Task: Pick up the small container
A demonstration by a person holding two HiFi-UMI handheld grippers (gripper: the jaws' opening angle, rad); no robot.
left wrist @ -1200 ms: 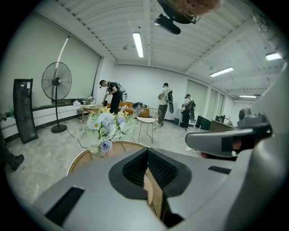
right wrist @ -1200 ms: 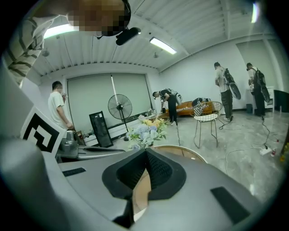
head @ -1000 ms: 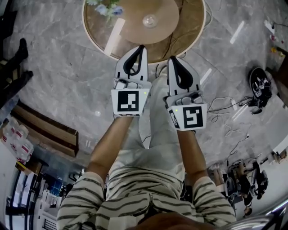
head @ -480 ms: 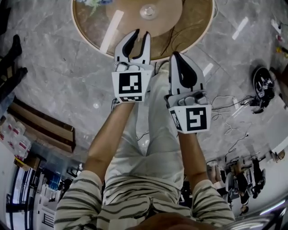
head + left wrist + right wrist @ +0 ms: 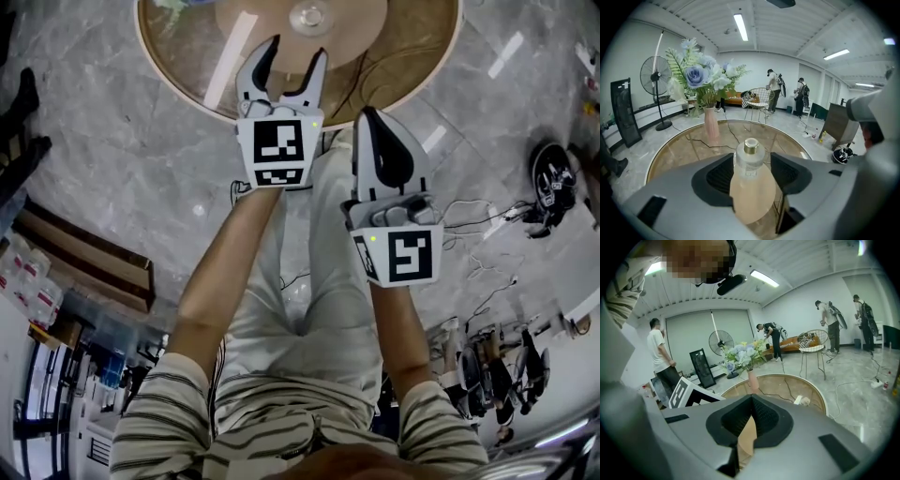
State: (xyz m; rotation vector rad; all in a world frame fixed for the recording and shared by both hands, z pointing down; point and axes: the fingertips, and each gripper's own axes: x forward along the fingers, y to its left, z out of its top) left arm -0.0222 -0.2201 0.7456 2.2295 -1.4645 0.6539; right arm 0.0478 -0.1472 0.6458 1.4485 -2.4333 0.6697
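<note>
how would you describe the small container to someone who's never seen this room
Look at the round table; a pale round mat lies at its middle. On the mat stands the bottle: small, clear glass with a gold cap, unlike the tall pink vase of flowers nearer the rim.

The container (image 5: 750, 157) is a small clear glass bottle with a rounded body, a narrow neck and a gold collar below a pale top. It stands upright at the middle of a round tan mat (image 5: 752, 199) on a round glass-topped table (image 5: 670, 154). A pink vase (image 5: 711, 125) of flowers stands well apart from it, farther back and to the left.
</note>
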